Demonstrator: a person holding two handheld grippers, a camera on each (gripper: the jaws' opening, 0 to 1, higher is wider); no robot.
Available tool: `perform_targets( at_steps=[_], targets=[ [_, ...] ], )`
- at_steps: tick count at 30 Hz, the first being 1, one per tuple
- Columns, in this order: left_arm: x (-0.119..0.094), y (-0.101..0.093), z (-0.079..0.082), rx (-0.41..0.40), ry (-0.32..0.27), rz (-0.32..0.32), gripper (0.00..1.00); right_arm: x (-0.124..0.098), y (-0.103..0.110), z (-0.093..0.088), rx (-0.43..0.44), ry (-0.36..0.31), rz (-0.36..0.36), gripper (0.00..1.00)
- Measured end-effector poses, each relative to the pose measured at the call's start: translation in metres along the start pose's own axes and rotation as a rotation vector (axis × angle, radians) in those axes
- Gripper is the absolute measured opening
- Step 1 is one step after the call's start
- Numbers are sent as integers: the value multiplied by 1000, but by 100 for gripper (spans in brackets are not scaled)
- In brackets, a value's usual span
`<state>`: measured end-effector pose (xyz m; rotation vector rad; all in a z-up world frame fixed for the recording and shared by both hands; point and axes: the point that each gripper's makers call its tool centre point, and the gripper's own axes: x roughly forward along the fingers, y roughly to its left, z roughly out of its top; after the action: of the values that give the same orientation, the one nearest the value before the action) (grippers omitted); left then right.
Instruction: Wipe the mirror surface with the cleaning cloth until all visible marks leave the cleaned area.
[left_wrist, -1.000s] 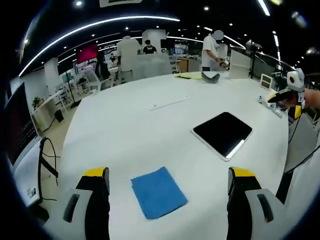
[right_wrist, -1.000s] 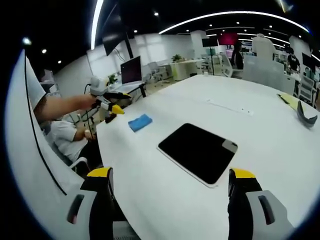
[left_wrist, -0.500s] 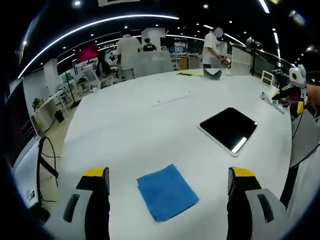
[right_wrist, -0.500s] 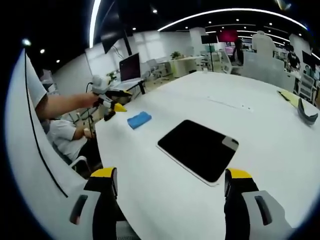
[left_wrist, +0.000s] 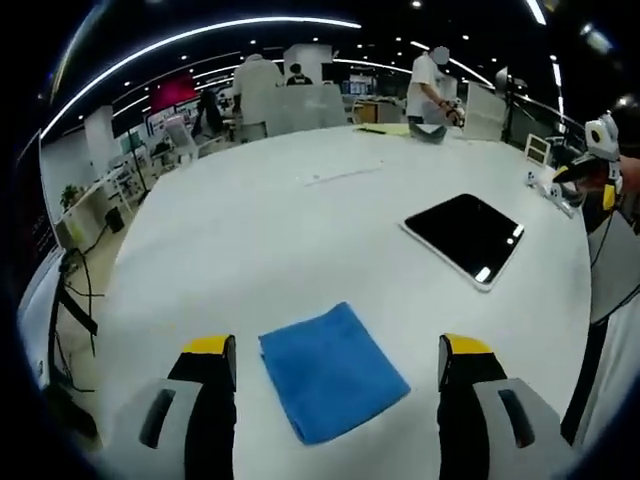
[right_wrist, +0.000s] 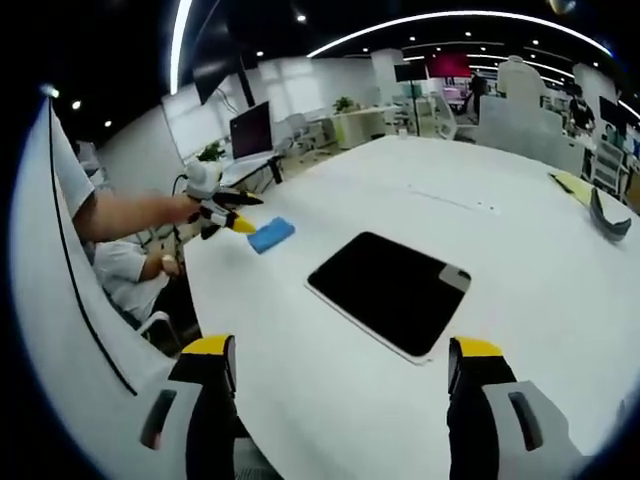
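Observation:
A blue cleaning cloth (left_wrist: 331, 371) lies flat on the white table, just ahead of and between the jaws of my left gripper (left_wrist: 337, 372), which is open and empty. The mirror, a dark flat rectangle (left_wrist: 467, 236), lies farther off to the right on the table. In the right gripper view the mirror (right_wrist: 389, 290) lies ahead of my right gripper (right_wrist: 340, 368), open with nothing between its jaws. The cloth (right_wrist: 270, 235) lies beyond it on the left, with the left gripper (right_wrist: 238, 222) right at its edge, held by a person's hand.
The white table (left_wrist: 280, 230) is wide. A dark curved object (right_wrist: 608, 216) and a yellow sheet (right_wrist: 567, 184) lie at its far side. People stand beyond the table among desks and monitors. A person's sleeve and arm fill the left of the right gripper view.
My left gripper has moved forward and down toward the cloth, which now sits larger between its jaws. The right gripper has hardly moved. The mirror lies as before.

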<state>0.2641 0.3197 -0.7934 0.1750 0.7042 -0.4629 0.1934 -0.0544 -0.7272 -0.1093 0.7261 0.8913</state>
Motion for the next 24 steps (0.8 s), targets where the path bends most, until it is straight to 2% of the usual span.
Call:
perform_targets(
  at_steps=[2, 4, 7, 13, 16, 21, 24],
  targets=[
    [3, 2, -6, 9, 17, 14, 70, 0, 0, -1, 3, 6, -3, 85],
    [5, 6, -8, 12, 15, 32, 64, 1, 0, -2, 6, 11, -3, 85],
    [9, 6, -11, -24, 15, 22, 63, 1, 0, -3, 11, 17, -5, 85],
    [15, 6, -18, -13, 30, 26, 57, 2, -2, -6, 19, 27, -12, 85],
    [20, 6, -24, -44, 37, 10, 57, 3, -2, -9, 21, 36, -12, 85],
    [27, 6, -35, -39, 71, 0, 57, 4, 0, -15, 15, 58, -7, 85],
    [23, 7, -30, -58, 57, -3, 57, 3, -1, -13, 26, 51, -11, 85]
  ],
)
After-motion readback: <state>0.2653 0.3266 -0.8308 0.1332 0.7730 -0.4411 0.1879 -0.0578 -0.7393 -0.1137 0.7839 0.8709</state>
